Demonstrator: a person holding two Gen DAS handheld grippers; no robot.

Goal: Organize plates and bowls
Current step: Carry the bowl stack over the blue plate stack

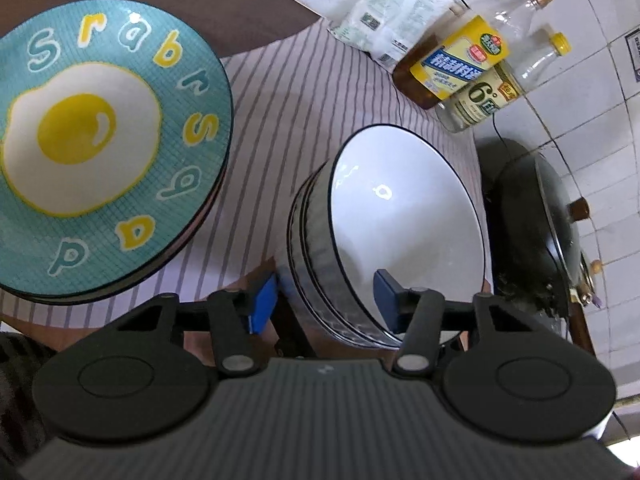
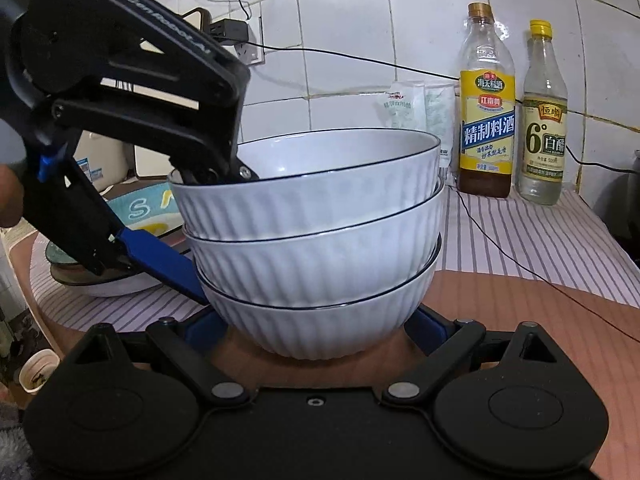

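Surface: I see a brown counter (image 2: 520, 312) under a striped cloth (image 1: 304, 92), with a white tiled wall (image 2: 340, 40) behind carrying a socket with a black plug (image 2: 230, 32) and a thin cable.

Left end of the cloth: I log a stack of plates (image 1: 100, 152). The top one is teal with a fried-egg print and scattered letters; I cannot count those beneath.

Front edge of the counter, centre: I log three white ribbed bowls with dark rims, a nested stack of bowls (image 2: 312, 240), upright on bare counter where the cloth stops. The top bowl holds nothing but one finger of my left gripper (image 1: 326, 300).

Left gripper: one blue finger sits inside the top bowl, the other outside against the stack's wall. Jaws apart, straddling the rims; I cannot tell whether the pads press.

Right gripper (image 2: 316, 330): its blue fingers flank the bottom bowl's base at either side. I cannot tell whether they touch it.

Back edge, right of the bowls: white packets (image 1: 384, 20) leaning on the wall; a cooking-wine bottle (image 2: 486, 120), about a quarter full of brown liquid; a vinegar bottle (image 2: 544, 120), a little clear liquid at the bottom.

Far right: a dark wok (image 1: 536, 220).
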